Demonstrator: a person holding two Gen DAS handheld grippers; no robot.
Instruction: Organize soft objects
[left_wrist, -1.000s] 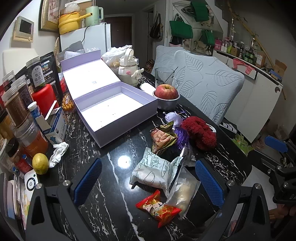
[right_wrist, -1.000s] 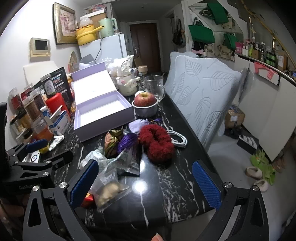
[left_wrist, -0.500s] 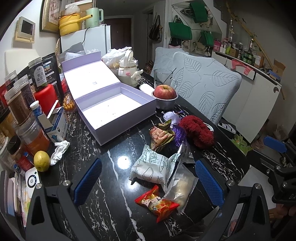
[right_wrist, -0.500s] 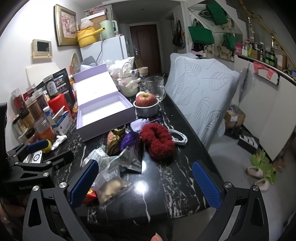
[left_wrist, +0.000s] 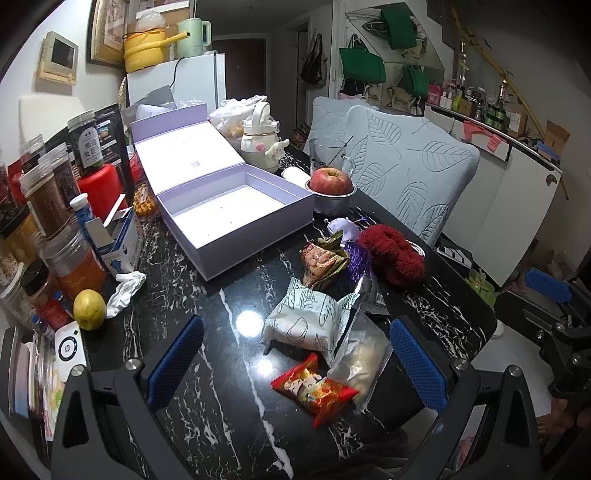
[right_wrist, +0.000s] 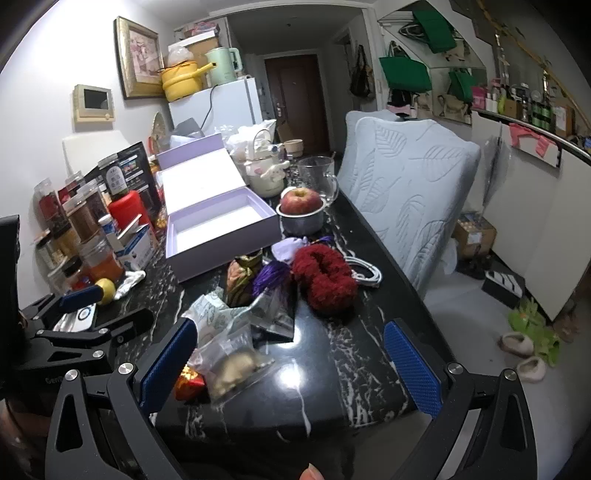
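Both grippers were held above the near edge of the black marble tabletop (left_wrist: 207, 391), each with its blue-padded fingers spread wide apart and nothing between them. The left gripper (left_wrist: 295, 365) was seen over the snack packets; the right gripper (right_wrist: 288, 365) was seen over the near right part of the tabletop.

Compared with a second earlier, little had been altered. In the left wrist view the whole scene had been shifted slightly upward and away, as though the left gripper had been drawn back a little; no object had been moved. The right wrist view had been shifted likewise, and the open lavender box (left_wrist: 236, 221) was shown slightly more to the right than before.

The soft objects were left in a loose cluster between the box and the near edge. The red fluffy scrunchie (left_wrist: 393, 254) lay at the right, with a purple tassel (left_wrist: 356, 258) just beside it and a small lavender pouch (left_wrist: 345, 229) behind. A leaf-wrapped bundle (left_wrist: 321, 260) lay to their left. Nearer the grippers, a pale patterned packet (left_wrist: 306, 325) was overlapped by a clear bag (left_wrist: 364, 354), with a red snack packet (left_wrist: 317, 387) touching both. The box was empty, its lid tilted open behind it. An apple (left_wrist: 330, 180) sat in a metal bowl (left_wrist: 332, 203) just beside the box.
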